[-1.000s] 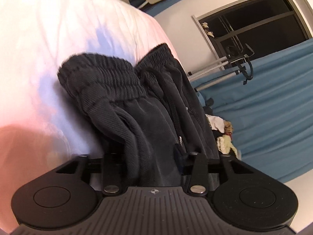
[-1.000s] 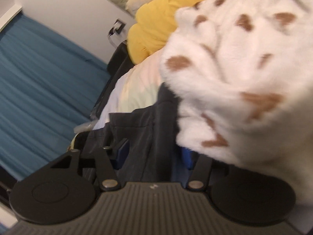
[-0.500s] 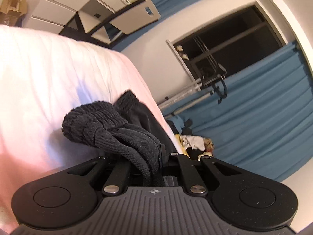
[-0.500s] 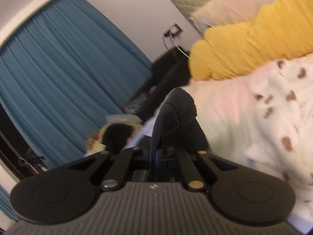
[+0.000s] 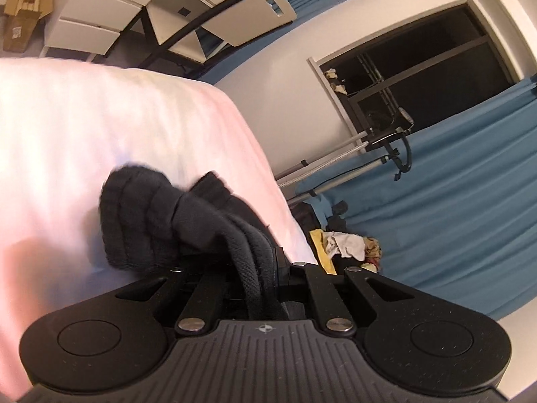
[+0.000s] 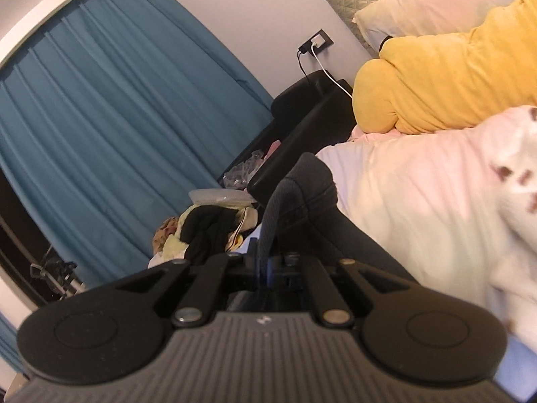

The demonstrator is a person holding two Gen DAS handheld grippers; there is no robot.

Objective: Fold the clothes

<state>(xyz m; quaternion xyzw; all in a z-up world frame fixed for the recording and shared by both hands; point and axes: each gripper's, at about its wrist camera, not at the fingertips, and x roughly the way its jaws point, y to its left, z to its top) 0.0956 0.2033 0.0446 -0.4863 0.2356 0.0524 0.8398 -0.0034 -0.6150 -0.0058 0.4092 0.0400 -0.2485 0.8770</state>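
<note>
We have the dark trousers (image 5: 151, 221) pinched at two places and hanging clear above the pale bed sheet (image 5: 100, 134). In the left wrist view the ribbed waistband bunches up just beyond the left gripper (image 5: 265, 268), whose jaws are pressed together on a thick fold of the cloth running straight back between them. In the right wrist view the same trousers (image 6: 302, 194) rise in a narrow hump just ahead of the right gripper (image 6: 268, 262), and its jaws too are squeezed shut on a thin edge of the fabric.

The relation that matters for us: the garment lies directly ahead of both tongs, and its long axis, as we judge it, runs between our two hands, from the waistband end at the left to the other held end at the right. Neither hand is nearer; each already has its end. The cloth between the two grips is out of view, so we cannot tell whether it hangs taut or sags.

Outward from there, the sheet spreads far and left in the left view. In the right view a spotted white fleece (image 6: 503, 201) lies right of the trousers, with a yellow cushion (image 6: 436, 80) farther off. Blue curtains (image 6: 100, 134) hang behind a heap of other clothes (image 6: 201, 228).
</note>
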